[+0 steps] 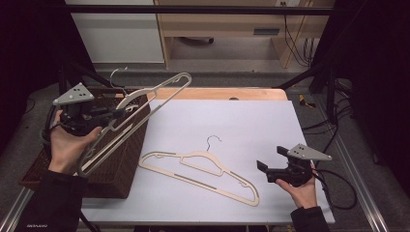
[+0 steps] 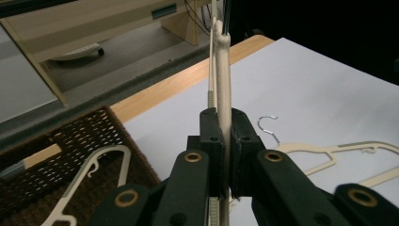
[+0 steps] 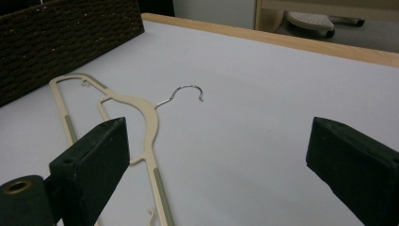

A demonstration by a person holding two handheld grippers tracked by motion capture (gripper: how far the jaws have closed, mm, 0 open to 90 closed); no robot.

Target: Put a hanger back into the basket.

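Mid-transfer of hangers out of the wicker basket (image 1: pixel 121 169): left gripper (image 1: pixel 116 113) fingers pinching a beige hanger (image 1: pixel 145 96), lifted clear above the basket. Right gripper (image 1: pixel 265 170) fingers spread wide, nothing between them, just beside the second hanger (image 1: pixel 203 169) lying flat on the white surface (image 1: pixel 251 121). Next, probably: carrying the raised hanger over and lowering it onto the surface.

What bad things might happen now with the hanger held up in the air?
1. The left hand-held gripper pinches only a thin edge of the raised hanger, so it might twist or slip out.
2. Its long end sticks out over the basket and could bump the rim.
3. The right hand-held gripper is open near the hanger on the table and might knock it.
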